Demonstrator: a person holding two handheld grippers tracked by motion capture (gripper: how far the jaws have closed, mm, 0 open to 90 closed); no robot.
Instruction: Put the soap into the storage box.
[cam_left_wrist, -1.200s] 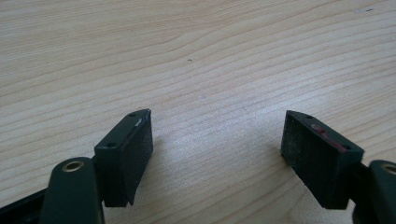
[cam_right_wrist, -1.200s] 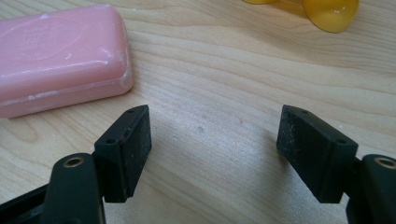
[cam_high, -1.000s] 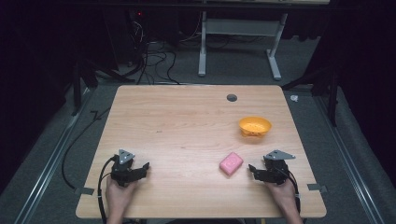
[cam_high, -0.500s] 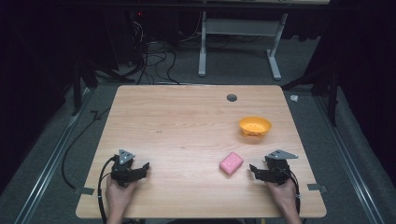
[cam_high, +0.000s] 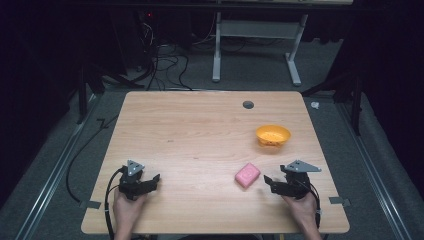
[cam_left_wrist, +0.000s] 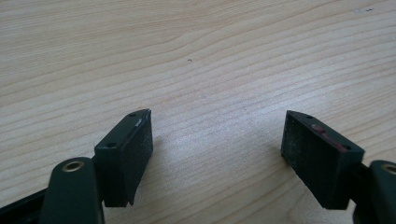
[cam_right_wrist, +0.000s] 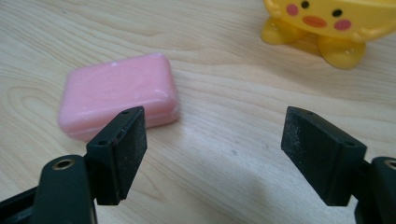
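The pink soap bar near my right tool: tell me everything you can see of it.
The pink soap bar is a rounded rectangular block, matte and waxy with faint pale streaks on top and a seam round its side. It lies flat on the wooden table, unheld, turned slightly askew to the table's edges. It sits just ahead of the right tool, whose jaws have just been opening with nothing between them. The yellow bowl stands apart beyond it. Only the table touches it.
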